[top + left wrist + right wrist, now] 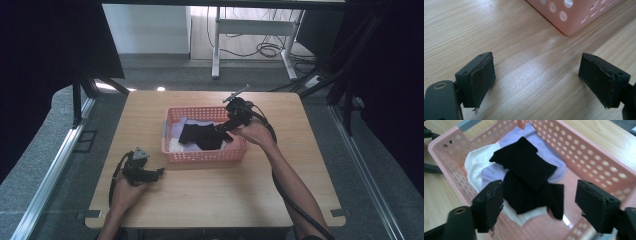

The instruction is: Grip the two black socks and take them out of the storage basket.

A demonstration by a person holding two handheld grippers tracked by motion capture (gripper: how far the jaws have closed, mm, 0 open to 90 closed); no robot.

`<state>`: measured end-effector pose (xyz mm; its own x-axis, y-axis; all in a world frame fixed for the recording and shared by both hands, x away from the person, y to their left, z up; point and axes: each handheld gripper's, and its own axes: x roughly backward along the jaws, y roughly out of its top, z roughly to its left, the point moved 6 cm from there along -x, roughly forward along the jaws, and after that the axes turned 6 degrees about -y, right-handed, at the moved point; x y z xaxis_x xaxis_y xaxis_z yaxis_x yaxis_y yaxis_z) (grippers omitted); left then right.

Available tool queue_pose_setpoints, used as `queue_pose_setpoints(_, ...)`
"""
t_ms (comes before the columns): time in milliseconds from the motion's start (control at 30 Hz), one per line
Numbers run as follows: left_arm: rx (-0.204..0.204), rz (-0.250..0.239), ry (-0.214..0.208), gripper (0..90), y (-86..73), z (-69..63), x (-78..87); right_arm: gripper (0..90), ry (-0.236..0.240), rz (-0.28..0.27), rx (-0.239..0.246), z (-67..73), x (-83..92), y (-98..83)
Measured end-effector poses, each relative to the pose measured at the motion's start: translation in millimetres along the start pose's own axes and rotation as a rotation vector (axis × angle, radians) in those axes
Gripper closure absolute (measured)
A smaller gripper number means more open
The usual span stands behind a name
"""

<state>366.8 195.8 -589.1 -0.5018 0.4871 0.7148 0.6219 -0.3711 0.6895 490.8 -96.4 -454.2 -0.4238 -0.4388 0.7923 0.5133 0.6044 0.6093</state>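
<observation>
Clearly, a pink perforated basket [205, 155] was placed near the middle of the wooden bench [215, 195]. Inside it, black socks [529, 177] were laid on top of a lilac cloth [549, 157] and a white cloth [474, 162]; the black pieces were seen crossing each other, one over the other.

The right hand-held gripper [226, 125] was held over the right part of the basket, just above the black socks. In the right gripper view its jaws were seen wide apart, with nothing between them, and the socks lay below and beyond the pads [490, 205]. Whether the jaws touched the fabric could not be told.

The left hand-held gripper [159, 172] was kept low over the bench by the left hand [125, 192], near the front left corner of the basket but apart from it. Its jaws were also spread, and only bare wood was seen between them, with the basket corner beyond.
</observation>
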Motion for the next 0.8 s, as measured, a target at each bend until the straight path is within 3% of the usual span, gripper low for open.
queue_pose_setpoints(400,0.0,-0.001,-0.005,13.4,0.1,0.7,0.3,35.0,0.078,0.031,0.06,29.3,-48.7,25.2)
queue_pose_setpoints(633,0.002,-0.003,-0.007,13.4,0.1,1.0,0.4,28.7,0.113,0.068,0.106,46.9,-80.1,28.2)
queue_pose_setpoints(667,0.002,-0.003,-0.008,13.4,0.1,1.0,0.4,23.8,0.117,0.081,0.116,50.7,-90.2,27.4)
queue_pose_setpoints(800,0.004,-0.004,-0.009,13.4,0.1,1.1,0.5,22.0,0.107,0.115,0.134,53.9,-105.2,24.1)
